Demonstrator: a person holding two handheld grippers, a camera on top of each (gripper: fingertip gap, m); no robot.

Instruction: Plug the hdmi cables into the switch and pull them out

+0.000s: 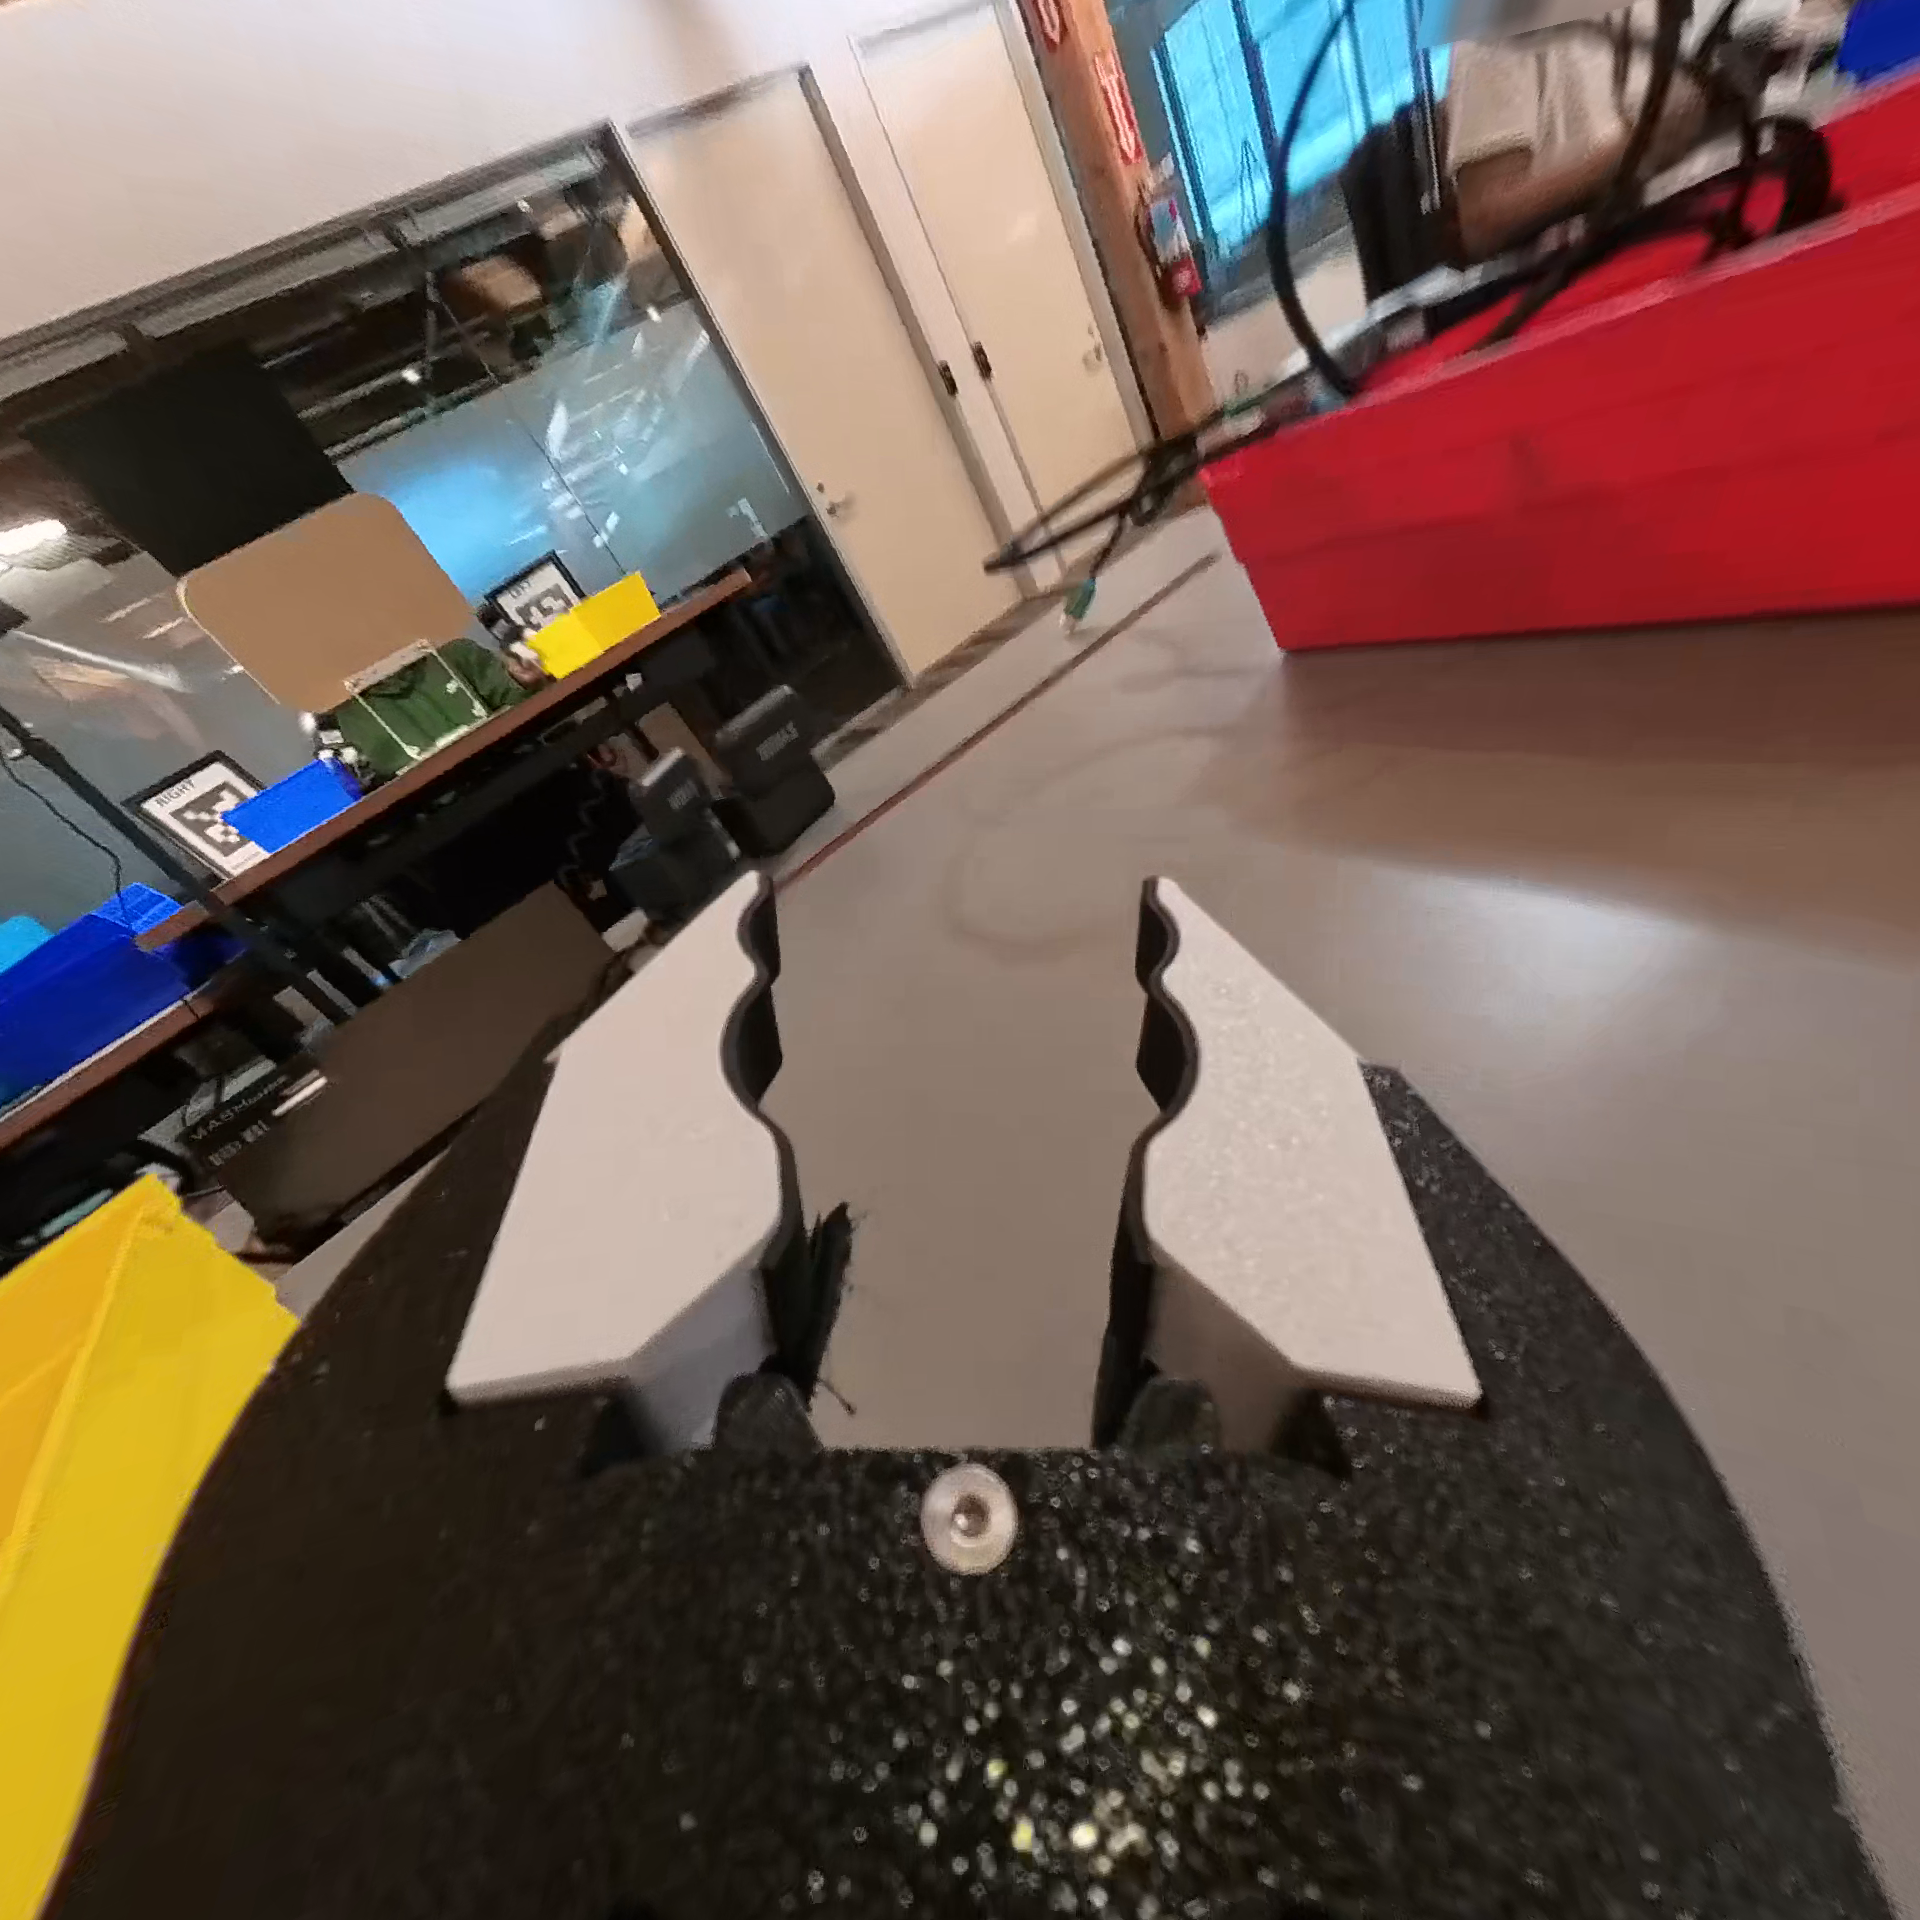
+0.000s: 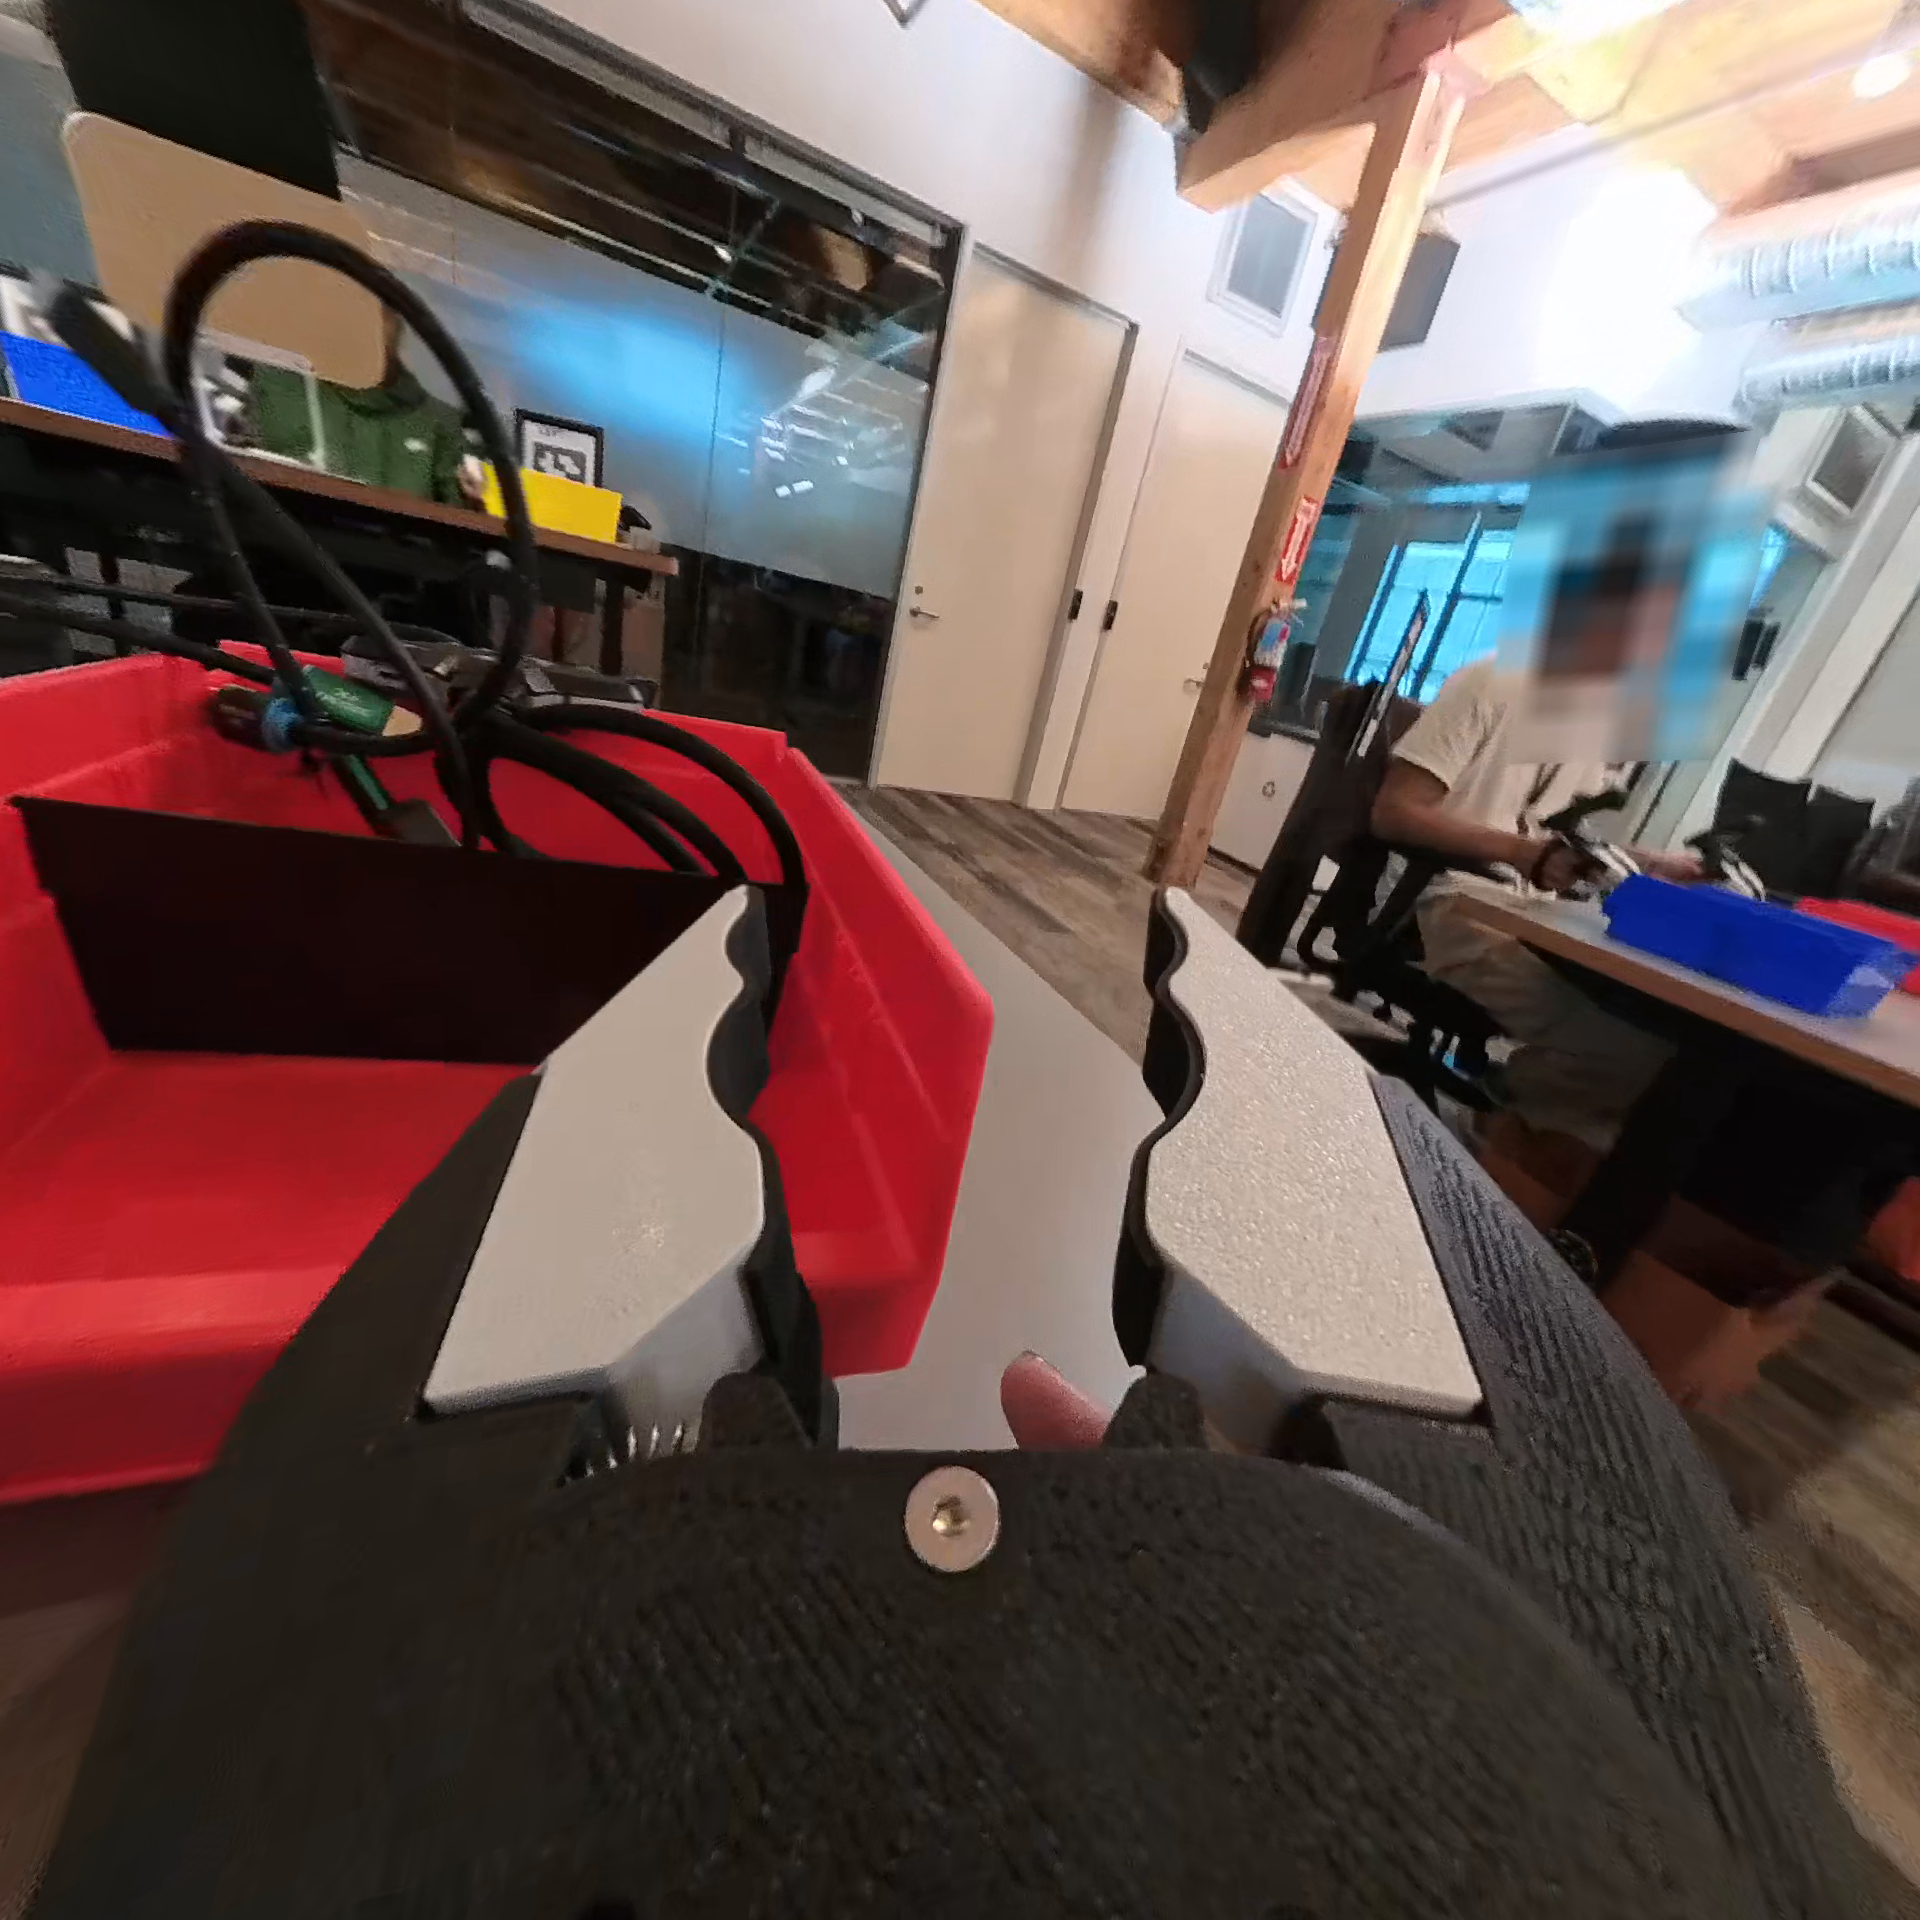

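Observation:
A red bin [image 2: 873, 1039] holds a tangle of black HDMI cables [image 2: 644, 769] behind a black divider [image 2: 343, 945]. In the left wrist view the same red bin [image 1: 1558, 520] sits at the far right with black cables [image 1: 1309, 312] looping out of it. The switch is hard to make out among the cables. My left gripper [image 1: 956, 894] is open and empty, low over the brown table [image 1: 1351, 831], well short of the bin. My right gripper [image 2: 961, 904] is open and empty, just right of the bin's near corner.
A yellow bin [image 1: 104, 1455] sits close at the left gripper's left. Behind are tables with blue bins [image 1: 291, 810] and a yellow bin [image 2: 566, 509], glass walls and doors. A seated person [image 2: 1475, 790] works at a table with a blue bin [image 2: 1745, 945] on the right. One gripper's finger ends stand about 45 cm off the other's.

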